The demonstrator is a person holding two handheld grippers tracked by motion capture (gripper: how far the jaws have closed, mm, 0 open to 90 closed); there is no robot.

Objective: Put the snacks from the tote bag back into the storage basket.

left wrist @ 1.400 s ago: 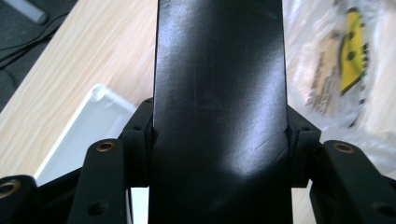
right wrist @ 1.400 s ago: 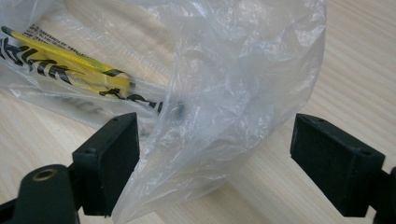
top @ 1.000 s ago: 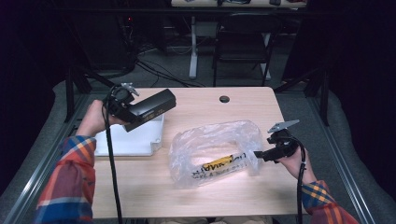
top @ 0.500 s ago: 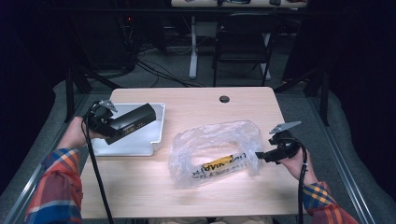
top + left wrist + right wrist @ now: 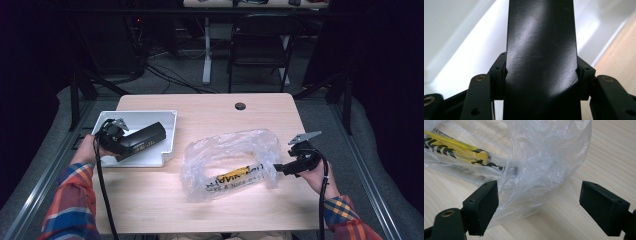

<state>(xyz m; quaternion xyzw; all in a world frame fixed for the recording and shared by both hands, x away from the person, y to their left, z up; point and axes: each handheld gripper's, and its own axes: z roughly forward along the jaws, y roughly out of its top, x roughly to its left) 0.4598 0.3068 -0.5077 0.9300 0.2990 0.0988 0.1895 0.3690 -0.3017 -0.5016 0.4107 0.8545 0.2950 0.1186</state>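
Observation:
A long black box (image 5: 145, 138) lies slanted low over the white tray (image 5: 150, 117), and my left gripper (image 5: 125, 145) is shut on its near end. In the left gripper view both pads (image 5: 498, 75) press the sides of the black box (image 5: 541, 45), with the tray (image 5: 456, 62) under it. At the right, my right gripper (image 5: 280, 168) stands open at the edge of a clear plastic bag (image 5: 230, 150) that holds a yellow printed pack (image 5: 232, 176). The right gripper view has the bag's (image 5: 541, 157) loose edge lying between the wide-apart jaws of that gripper (image 5: 539, 202).
The wooden table (image 5: 210, 112) has a small black round cap (image 5: 240, 106) near its far edge. A black chair (image 5: 260, 45) and table legs stand beyond it. The person's plaid sleeves (image 5: 70, 200) come in from the bottom corners.
The left hand has come down and to the left with the black box, from above the table's left side to low over the white tray. The right hand and the bag have stayed put.

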